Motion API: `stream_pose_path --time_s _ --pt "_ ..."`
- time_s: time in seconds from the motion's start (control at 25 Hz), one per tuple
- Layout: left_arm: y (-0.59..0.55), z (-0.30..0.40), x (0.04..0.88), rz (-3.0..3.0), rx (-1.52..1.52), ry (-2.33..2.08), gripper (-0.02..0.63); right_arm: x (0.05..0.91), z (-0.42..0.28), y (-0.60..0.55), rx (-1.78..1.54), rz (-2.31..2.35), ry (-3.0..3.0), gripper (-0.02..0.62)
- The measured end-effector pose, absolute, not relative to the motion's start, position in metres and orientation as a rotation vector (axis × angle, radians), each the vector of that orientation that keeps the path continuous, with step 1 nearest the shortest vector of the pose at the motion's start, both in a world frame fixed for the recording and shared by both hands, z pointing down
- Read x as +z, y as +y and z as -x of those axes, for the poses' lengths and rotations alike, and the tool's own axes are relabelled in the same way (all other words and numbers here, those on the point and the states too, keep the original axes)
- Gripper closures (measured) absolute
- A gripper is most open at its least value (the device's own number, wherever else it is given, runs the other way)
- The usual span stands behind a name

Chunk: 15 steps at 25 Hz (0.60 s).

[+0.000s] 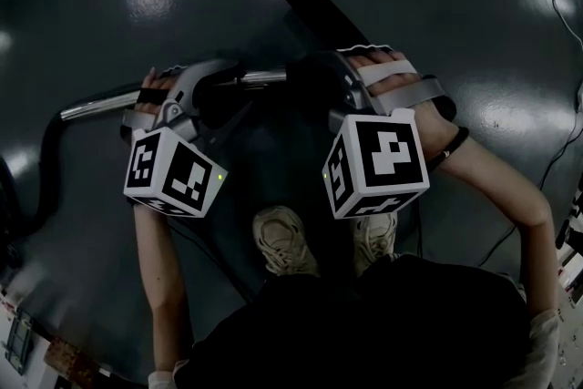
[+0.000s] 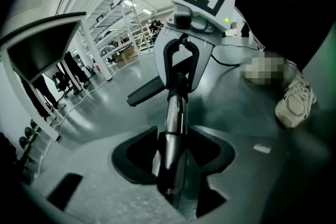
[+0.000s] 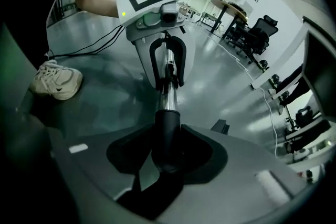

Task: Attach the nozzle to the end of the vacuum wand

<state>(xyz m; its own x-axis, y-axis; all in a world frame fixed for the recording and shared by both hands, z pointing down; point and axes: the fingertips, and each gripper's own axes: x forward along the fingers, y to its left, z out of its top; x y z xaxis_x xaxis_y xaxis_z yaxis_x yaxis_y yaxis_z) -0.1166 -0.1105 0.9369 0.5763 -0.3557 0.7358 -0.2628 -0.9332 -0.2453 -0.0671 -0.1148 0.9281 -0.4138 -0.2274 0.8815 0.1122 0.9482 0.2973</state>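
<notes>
We hold 2 grippers facing each other above the grey floor (image 1: 474, 32). Our left gripper (image 2: 170, 168) clamps its half-spread jaws on the chrome vacuum wand (image 2: 175, 107). Our right gripper (image 3: 167, 168) likewise clamps the black nozzle (image 3: 167, 131), whose neck meets the wand's end between both tools.

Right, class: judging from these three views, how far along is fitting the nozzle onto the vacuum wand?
Done: the black plastic nozzle neck already meets the shiny metal vacuum wand in one straight line. In hand: the left hand-held gripper clamps the wand and the right hand-held gripper clamps the neck. Left: the views cannot show whether the joint is fully seated, so probably a final push, then release.
</notes>
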Motion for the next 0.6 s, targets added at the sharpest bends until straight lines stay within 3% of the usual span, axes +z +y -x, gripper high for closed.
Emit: stream_pose_path --time_s 0.04,0.08,0.12,0.2,0.24,0.32,0.52,0.6 --pt "-0.112 0.110 0.931 2.749 -1.198 0.576 0.427 0.928 0.068 -0.115 -0.384 -0.093 -1.981 0.424" --pt "-0.116 0.103 0.920 2.803 -1.066 0.646 0.489 0.925 0.068 -0.118 -0.402 -0.128 -2.010 0.443" --pt "-0.122 0.097 0.906 2.830 -0.941 0.723 0.557 0.919 0.067 -0.124 -0.426 -0.184 -2.042 0.504" --pt "-0.134 0.094 0.884 2.815 -0.793 0.855 0.601 0.898 0.063 -0.141 -0.450 -0.327 -2.112 0.539" --pt "-0.139 0.096 0.874 2.822 -0.715 0.931 0.601 0.884 0.060 -0.152 -0.424 -0.408 -2.169 0.586" --pt "-0.150 0.107 0.847 2.931 -0.350 1.178 0.601 0.848 0.054 -0.176 -0.255 -0.596 -2.359 0.589" --pt "-0.187 0.173 0.792 2.870 1.087 1.771 0.603 0.803 -0.007 -0.222 0.664 -1.014 -2.679 0.589" --pt "-0.198 0.185 0.796 2.781 1.185 1.893 0.603 0.796 -0.025 -0.232 0.865 -1.138 -2.746 0.589"
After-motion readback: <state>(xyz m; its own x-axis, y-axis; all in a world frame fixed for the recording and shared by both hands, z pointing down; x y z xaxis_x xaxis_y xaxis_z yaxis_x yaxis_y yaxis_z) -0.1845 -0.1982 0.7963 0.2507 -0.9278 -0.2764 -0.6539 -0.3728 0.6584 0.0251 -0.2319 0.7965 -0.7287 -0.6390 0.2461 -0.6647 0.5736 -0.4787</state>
